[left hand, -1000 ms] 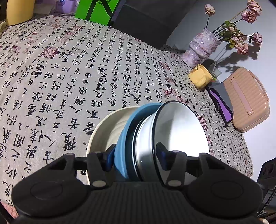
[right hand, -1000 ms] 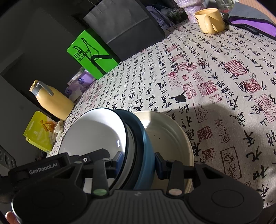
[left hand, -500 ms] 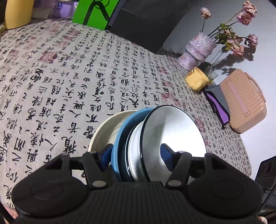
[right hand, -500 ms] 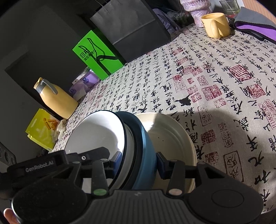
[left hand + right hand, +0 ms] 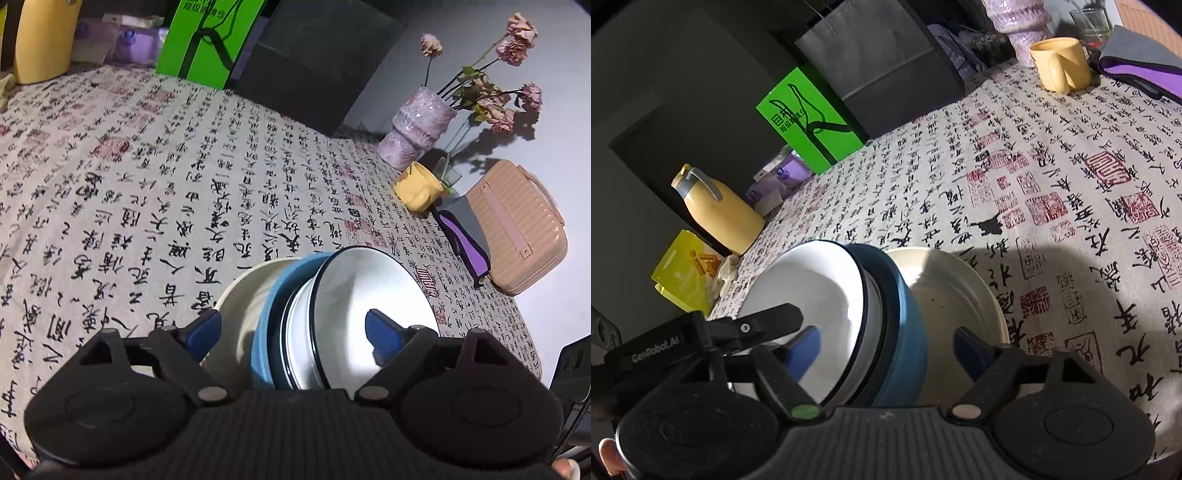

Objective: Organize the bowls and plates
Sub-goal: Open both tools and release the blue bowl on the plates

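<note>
Both grippers have just been opening: a second ago the left gripper [image 5: 293,330] and right gripper [image 5: 886,349] pinched the nested dishes from either side, and now their blue pads stand clear of the rims with the stack between them, gripping nothing. The stack itself has not shifted; it sits on the calligraphy-printed tablecloth [image 5: 147,177], near its front edge.

At the bottom lies a broad, shallow cream plate [image 5: 960,295] with a matte glaze. On it rests a blue bowl [image 5: 905,321], thick-walled and smooth, and inside that a glossy white enamel bowl [image 5: 369,291] with a thin dark rim. All are round, so there is no long axis; the two bowls appear tipped, mouths facing away from the cream plate rather than straight up.
</note>
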Tool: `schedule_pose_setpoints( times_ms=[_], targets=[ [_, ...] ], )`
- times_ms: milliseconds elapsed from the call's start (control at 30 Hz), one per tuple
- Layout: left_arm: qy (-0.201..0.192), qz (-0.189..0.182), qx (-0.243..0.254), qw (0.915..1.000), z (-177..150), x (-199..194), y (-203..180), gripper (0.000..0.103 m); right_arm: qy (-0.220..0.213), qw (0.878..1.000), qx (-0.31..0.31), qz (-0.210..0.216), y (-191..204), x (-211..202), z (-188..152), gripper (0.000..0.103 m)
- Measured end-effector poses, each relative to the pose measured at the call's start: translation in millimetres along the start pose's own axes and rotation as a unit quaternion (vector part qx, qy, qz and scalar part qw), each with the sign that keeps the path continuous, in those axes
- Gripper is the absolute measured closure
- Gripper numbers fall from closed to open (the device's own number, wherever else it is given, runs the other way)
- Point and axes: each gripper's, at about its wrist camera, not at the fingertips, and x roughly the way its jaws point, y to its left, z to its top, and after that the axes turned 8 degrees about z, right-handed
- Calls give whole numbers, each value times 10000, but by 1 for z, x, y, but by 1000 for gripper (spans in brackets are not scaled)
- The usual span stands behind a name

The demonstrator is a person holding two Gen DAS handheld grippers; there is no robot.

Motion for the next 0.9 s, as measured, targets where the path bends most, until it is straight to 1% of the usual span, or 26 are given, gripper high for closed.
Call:
schedule_pose_setpoints(
  times_ms=[33,100,200,267,300,400,500,633,733,900],
  targets=[
    [-29,12,17,10000,0,-1,0,13,-23,10000,-20,7,0,-1,1,18],
    [-99,16,35,9999,-1,-3,1,6,-64,10000,-70,-9,2,-4,1,16],
    [-194,-65,38,9998,-2,-7,4,2,-106,9999,-131,-32,3,-6,1,15],
    [-304,-65,54,9995,-3,-12,5,0,-121,9998,-143,-63,4,-7,0,11],
    [-375,-51,74,9993,-4,-14,5,0,-134,9998,-152,-69,4,-8,-1,6],
    [-574,-29,157,9982,-8,-22,5,0,-208,9995,-230,-23,6,-12,-3,4],
    [-745,-120,137,9971,-11,-29,6,0,-291,9990,-339,-29,10,-16,-6,0],
    [-1039,-146,130,9944,-16,-40,10,0,-400,9979,-500,-86,14,-22,-10,0],
    [-1225,-99,133,9923,-21,-47,11,0,-511,9965,-645,-171,17,-28,-15,0],
    [-1365,-62,80,9906,-29,-55,14,0,-824,9920,-907,-305,24,-40,-22,0]
  ],
)
